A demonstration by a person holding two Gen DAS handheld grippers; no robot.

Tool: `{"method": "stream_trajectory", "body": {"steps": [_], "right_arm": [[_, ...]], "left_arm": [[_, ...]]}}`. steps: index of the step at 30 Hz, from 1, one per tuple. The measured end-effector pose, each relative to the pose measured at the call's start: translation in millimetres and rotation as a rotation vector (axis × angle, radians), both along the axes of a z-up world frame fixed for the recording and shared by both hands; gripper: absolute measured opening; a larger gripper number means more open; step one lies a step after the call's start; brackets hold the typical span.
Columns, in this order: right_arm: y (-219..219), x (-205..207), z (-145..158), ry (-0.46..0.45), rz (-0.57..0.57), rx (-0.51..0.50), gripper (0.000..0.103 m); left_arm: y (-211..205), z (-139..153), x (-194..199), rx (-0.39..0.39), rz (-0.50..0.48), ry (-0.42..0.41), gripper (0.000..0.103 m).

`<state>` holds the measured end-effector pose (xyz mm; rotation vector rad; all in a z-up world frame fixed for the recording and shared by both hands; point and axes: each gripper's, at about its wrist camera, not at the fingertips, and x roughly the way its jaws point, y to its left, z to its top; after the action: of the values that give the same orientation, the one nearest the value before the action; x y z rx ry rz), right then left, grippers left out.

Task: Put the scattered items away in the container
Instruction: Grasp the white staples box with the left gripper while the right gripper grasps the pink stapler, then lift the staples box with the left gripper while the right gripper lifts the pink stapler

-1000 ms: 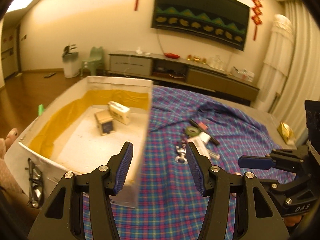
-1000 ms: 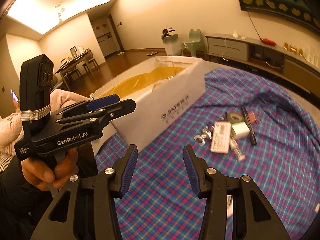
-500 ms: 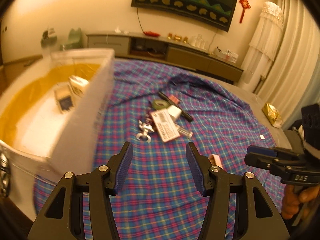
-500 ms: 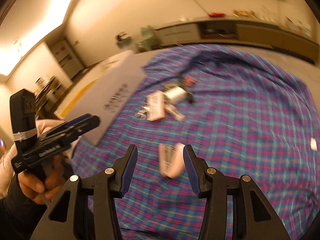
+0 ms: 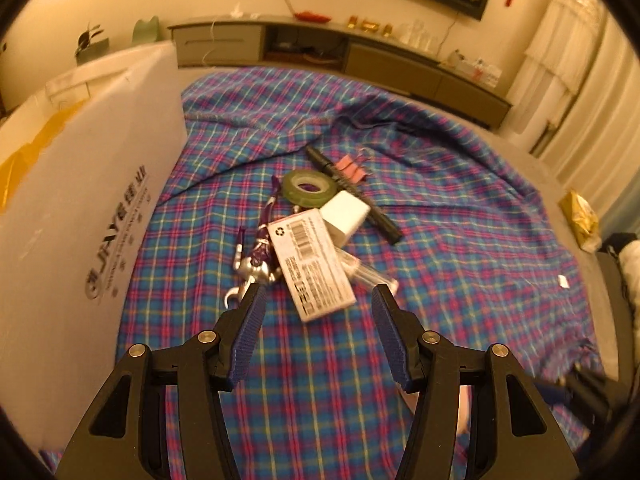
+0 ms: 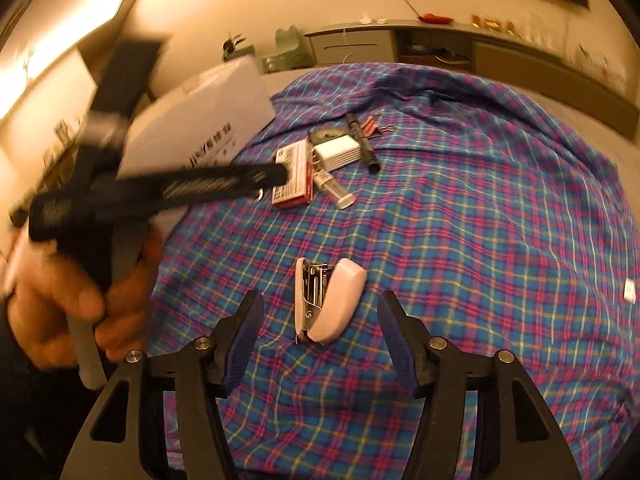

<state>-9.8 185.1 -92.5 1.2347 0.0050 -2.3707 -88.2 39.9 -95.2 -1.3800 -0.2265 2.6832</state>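
Your right hand-held gripper is spread wide, pink stapler lying between its fingertips on the plaid cloth. Your left hand-held gripper is also spread, empty; white labelled box just ahead, container to its left.

Black hand-held gripper frames, blue ribbed pads, silver screws, bare-skinned hand

Warm, dim yellow indoor light, heavy fisheye bending at edges, left gripper badly motion-smeared in right view.
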Motion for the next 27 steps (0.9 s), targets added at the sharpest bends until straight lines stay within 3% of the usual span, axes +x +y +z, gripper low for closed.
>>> {"method": "stream_trajectory", "body": {"steps": [6, 10, 12, 13, 14, 16, 22, 24, 27], "right_arm": [[14.7, -16.8, -12.5, -0.079, -0.093, -0.124, 0.057], [9.1, -22.3, -24.8, -0.112, -0.085, -0.118, 0.041], [0.1, -20.3, -22.4, -0.081, -0.065, -0.099, 0.036], [-6.6, -17.9, -18.8, -0.05, -0.048, -0.072, 0.024], [-13.7, -14.8, -15.0, -0.023, -0.019, -0.055, 0.021], [-25.8, -9.4, -10.2, 0.011, 0.027, -0.043, 0.021], [-39.8, -7.7, -13.5, 0.012, 0.077, -0.039, 0.027], [-37.2, -8.9, -12.4, 0.016, 0.059, -0.048, 0.033], [-29.8, -13.6, -10.8, 0.03, 0.024, -0.07, 0.056]], "left_arm": [[-0.4, -20.0, -21.8, 0.036, 0.021, -0.032, 0.058], [-2.5, -29.6, -29.4, 0.052, 0.038, -0.032, 0.058], [-2.9, -31.0, -30.7, 0.048, 0.034, -0.021, 0.058], [-4.3, -31.8, -30.6, 0.061, 0.026, -0.016, 0.057], [-6.0, -32.5, -30.2, 0.069, 0.02, -0.006, 0.057], [-9.7, -33.2, -28.8, 0.064, 0.018, 0.013, 0.048], [-31.0, -33.7, -27.2, 0.152, 0.043, 0.001, 0.047], [-37.7, -33.3, -27.2, 0.175, 0.058, -0.008, 0.047], [-38.4, -33.2, -26.7, 0.179, 0.054, -0.019, 0.049]]}}
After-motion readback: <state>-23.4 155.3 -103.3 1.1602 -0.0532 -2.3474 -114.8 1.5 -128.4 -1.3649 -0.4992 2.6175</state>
